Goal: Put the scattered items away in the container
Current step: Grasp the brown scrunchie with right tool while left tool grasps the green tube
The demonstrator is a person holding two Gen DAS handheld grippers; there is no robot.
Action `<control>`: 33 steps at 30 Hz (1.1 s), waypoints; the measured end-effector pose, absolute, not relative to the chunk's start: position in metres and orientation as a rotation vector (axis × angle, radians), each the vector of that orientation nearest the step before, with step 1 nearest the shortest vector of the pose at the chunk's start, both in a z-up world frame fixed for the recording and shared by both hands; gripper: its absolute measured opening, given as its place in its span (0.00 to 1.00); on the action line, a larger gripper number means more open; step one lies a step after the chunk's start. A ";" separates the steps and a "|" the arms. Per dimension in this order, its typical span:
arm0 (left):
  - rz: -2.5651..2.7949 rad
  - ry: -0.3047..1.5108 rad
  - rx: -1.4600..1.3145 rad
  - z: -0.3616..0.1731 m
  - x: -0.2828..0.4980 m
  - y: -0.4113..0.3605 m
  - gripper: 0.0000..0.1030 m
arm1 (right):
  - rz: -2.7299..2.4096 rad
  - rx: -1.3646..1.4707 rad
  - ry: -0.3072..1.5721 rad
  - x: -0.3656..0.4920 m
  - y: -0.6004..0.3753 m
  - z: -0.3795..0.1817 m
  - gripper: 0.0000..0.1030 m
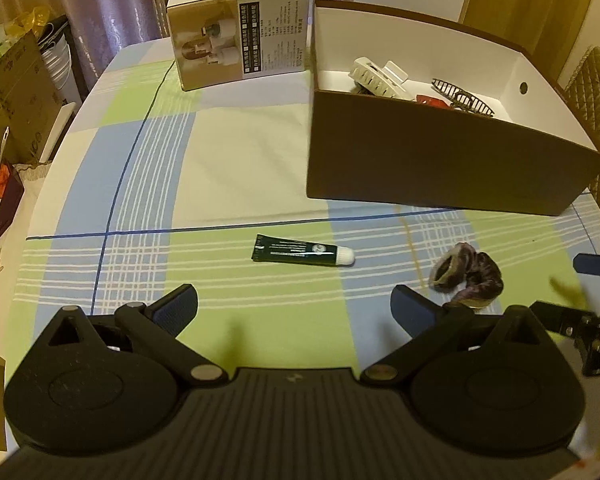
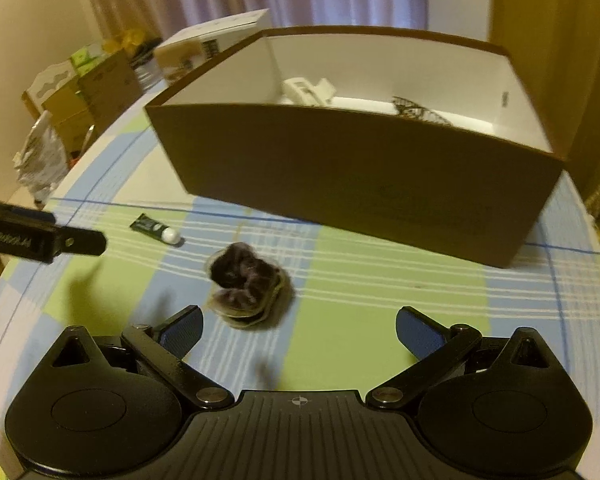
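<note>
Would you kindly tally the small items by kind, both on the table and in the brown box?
Tubes: 1, on the table
Scrunchies: 1, on the table
Hair claws: 2, white and dark, in the box
Red item, partly hidden: 1
Total: 5

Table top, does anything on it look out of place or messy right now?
Two things lie loose on the checked cloth instead of in the brown box: a dark green tube lying flat, and a crumpled purple scrunchie right of it. Hair clips are already in the box. Nothing looks spilled or broken.
</note>
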State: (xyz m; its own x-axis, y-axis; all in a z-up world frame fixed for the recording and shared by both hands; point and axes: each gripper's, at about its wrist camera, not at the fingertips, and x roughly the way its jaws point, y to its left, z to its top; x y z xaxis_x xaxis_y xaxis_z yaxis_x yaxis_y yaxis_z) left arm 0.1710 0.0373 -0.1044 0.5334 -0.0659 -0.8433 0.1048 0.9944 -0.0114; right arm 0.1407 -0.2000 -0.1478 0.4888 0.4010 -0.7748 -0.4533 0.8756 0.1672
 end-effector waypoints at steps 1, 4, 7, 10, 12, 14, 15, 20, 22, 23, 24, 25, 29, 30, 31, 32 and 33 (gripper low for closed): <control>-0.102 1.005 0.039 -0.106 0.173 0.039 0.98 | 0.529 -0.063 0.923 0.140 -0.197 -0.150 0.98; -0.102 1.015 0.032 -0.110 0.178 0.044 0.98 | 0.551 -0.081 0.922 0.140 -0.189 -0.155 0.97; -0.100 1.026 0.036 -0.116 0.183 0.048 0.98 | 0.572 -0.104 0.925 0.140 -0.180 -0.160 0.87; -0.097 1.038 0.034 -0.122 0.188 0.051 0.98 | 0.579 -0.116 0.917 0.142 -0.170 -0.164 0.74; -0.096 1.042 0.030 -0.125 0.190 0.053 0.98 | 0.575 -0.125 0.916 0.146 -0.164 -0.167 0.66; -0.097 1.046 0.028 -0.127 0.192 0.055 0.98 | 0.573 -0.131 0.915 0.149 -0.157 -0.170 0.64; -0.098 1.049 0.029 -0.128 0.193 0.055 0.98 | 0.572 -0.136 0.913 0.150 -0.155 -0.172 0.61; -0.115 1.055 0.042 -0.132 0.198 0.055 0.98 | 0.563 -0.128 0.936 0.154 -0.157 -0.179 0.35; -0.126 1.054 0.046 -0.133 0.200 0.054 0.98 | 0.562 -0.116 0.938 0.153 -0.162 -0.178 0.25; -0.133 1.052 0.047 -0.134 0.202 0.053 0.98 | 0.560 -0.116 0.937 0.152 -0.164 -0.177 0.25; -0.142 1.049 0.046 -0.135 0.203 0.053 0.98 | 0.556 -0.119 0.934 0.151 -0.166 -0.176 0.24; -0.153 1.047 0.043 -0.136 0.204 0.052 0.98 | 0.547 -0.122 0.932 0.151 -0.169 -0.175 0.23; -0.204 1.035 0.049 -0.142 0.210 0.047 0.98 | 0.504 -0.105 0.938 0.153 -0.183 -0.172 0.23; -0.215 1.030 0.054 -0.143 0.211 0.045 0.98 | 0.494 -0.101 0.940 0.154 -0.187 -0.171 0.23; -0.228 1.025 0.058 -0.145 0.213 0.044 0.98 | 0.483 -0.097 0.941 0.155 -0.191 -0.171 0.23; -0.239 1.021 0.060 -0.147 0.216 0.043 0.98 | 0.471 -0.092 0.945 0.155 -0.195 -0.171 0.23; -0.246 1.022 0.060 -0.150 0.219 0.043 0.98 | 0.461 -0.088 0.948 0.156 -0.198 -0.170 0.23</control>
